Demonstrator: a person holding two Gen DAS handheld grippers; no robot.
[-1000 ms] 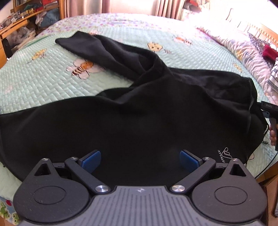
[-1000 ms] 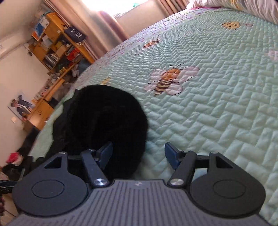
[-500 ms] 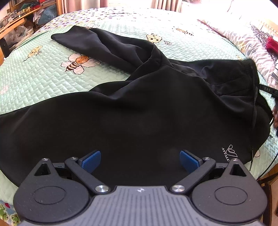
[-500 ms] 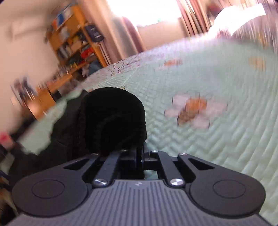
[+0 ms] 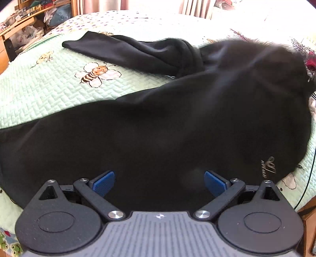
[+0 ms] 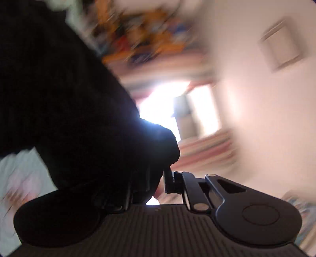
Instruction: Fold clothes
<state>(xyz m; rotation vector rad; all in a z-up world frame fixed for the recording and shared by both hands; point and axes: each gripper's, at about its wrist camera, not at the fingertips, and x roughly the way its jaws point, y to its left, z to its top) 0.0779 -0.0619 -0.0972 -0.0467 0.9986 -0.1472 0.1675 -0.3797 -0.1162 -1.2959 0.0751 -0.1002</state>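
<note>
Since a second ago the right side of the black sweatshirt (image 5: 177, 128) has come up off the bed and swung over toward the middle; it now shows as a blurred hump at far right in the left wrist view, where it lay flat before. Right wrist view has swung from the quilt up to the wall and window, heavily motion-blurred.

Left to right, left wrist view: wooden shelves (image 5: 23, 17) at the far left edge, then bare green quilt (image 5: 49, 94) with a bee print (image 5: 96, 74). One sleeve (image 5: 122, 51) stretches flat toward the upper left. Sweatshirt body covers the centre and right, with a small white logo (image 5: 268, 166) near the lower right hem. Bedding behind is overexposed.

Left gripper (image 5: 159, 182): jaws wide apart, blue pads clear, hovering above the cloth, nothing between them.

Right gripper (image 6: 156, 183): jaws narrow and opening, a bunch of black sweatshirt fabric (image 6: 79, 108) between them and draped over the left finger. Pads look to be on the cloth.

No containers in view. Open room: quilt left of the garment is free; near bed edge sits right under the left gripper.
</note>
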